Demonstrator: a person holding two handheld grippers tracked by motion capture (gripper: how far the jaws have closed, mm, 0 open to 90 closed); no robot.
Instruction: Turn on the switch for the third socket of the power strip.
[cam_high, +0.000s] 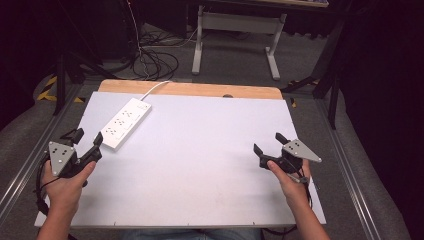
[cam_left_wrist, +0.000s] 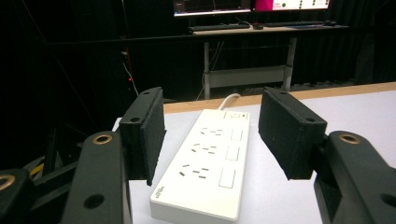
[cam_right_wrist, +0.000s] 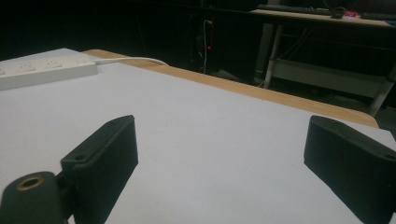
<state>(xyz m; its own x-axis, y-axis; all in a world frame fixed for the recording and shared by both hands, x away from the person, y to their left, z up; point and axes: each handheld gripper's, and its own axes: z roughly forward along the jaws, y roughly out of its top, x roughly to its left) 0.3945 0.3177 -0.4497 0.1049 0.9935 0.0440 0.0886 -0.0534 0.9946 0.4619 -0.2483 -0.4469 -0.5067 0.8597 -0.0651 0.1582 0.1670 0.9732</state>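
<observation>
High view: we see the white table, then a white power strip with three sockets and three switches at its far left. Left gripper just beside it, right gripper well apart, both released. Nothing started; likely next is an approach.

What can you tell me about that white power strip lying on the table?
The power strip is a long white block that looks like plastic. It lies flat and slanted on the table's far left part. Its top shows three socket groups, each with a rectangular switch beside it, and there's small print at the near end. A white cord leaves its far end over the table's edge. Nothing is plugged in. The open left gripper hovers just short of it.
</observation>
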